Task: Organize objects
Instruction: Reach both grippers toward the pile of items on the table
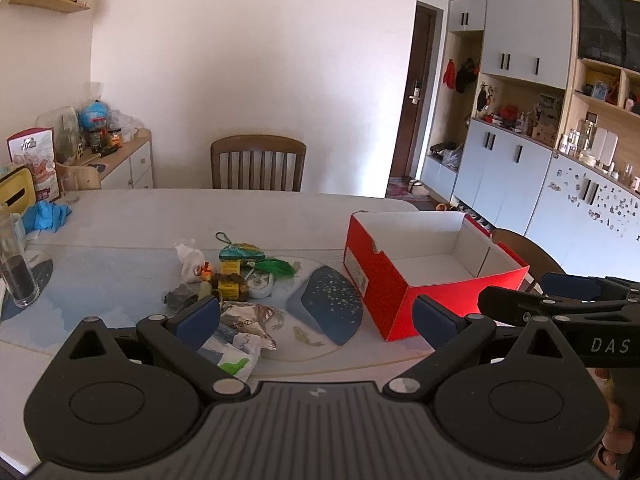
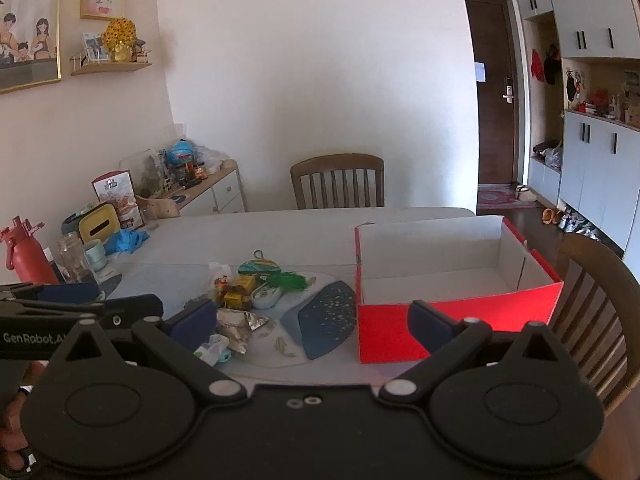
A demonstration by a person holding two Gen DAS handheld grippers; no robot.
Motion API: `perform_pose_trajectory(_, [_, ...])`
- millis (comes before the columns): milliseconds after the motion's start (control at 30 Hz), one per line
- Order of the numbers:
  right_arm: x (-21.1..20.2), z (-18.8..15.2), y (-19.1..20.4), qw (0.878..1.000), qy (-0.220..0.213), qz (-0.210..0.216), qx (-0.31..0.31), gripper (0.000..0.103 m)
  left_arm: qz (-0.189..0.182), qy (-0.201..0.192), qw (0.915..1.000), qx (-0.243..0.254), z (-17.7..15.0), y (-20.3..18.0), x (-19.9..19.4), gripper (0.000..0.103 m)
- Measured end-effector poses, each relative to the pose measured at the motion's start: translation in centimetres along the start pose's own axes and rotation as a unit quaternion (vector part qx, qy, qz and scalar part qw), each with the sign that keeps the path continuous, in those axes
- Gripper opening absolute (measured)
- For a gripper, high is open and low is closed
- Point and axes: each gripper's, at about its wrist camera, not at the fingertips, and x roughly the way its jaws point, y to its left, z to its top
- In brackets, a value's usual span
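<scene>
A pile of small items (image 1: 228, 276) lies on the table left of centre: a green tassel (image 1: 280, 267), yellow boxes, a painted pouch (image 1: 241, 252), a silver foil packet (image 1: 248, 318) and a white wrapper (image 1: 240, 358). An empty red shoebox (image 1: 420, 276) with a white inside stands to the right. My left gripper (image 1: 316, 320) is open and empty above the near table edge, between pile and box. My right gripper (image 2: 312, 322) is open and empty too; the pile (image 2: 244, 292) and the box (image 2: 452, 280) lie ahead of it. The right gripper also shows in the left wrist view (image 1: 560, 304).
A dark blue whale print (image 1: 332, 304) is on the table mat. A glass (image 1: 16, 268), blue gloves (image 1: 46, 216), a red bottle (image 2: 24, 256) and jars stand at the table's left. Wooden chairs stand at the far side (image 1: 258, 164) and right (image 2: 592, 304).
</scene>
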Motion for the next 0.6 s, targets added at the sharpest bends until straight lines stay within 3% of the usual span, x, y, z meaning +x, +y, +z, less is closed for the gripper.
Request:
perform_pose_trajectory(300, [2.8,0.7,2.0,0.999,0.008,0.025,-0.028,0.1,-0.005,0.024,0.9997,-0.001,0.1,2.6,3.0,0.103])
perform_pose_trajectory(600, [8.8,1.3,3.4,0.997,0.055,0.049,-0.028,0.093,0.037,0.071,0.9967,0.008,-1.2,6.6,7.8,0.102])
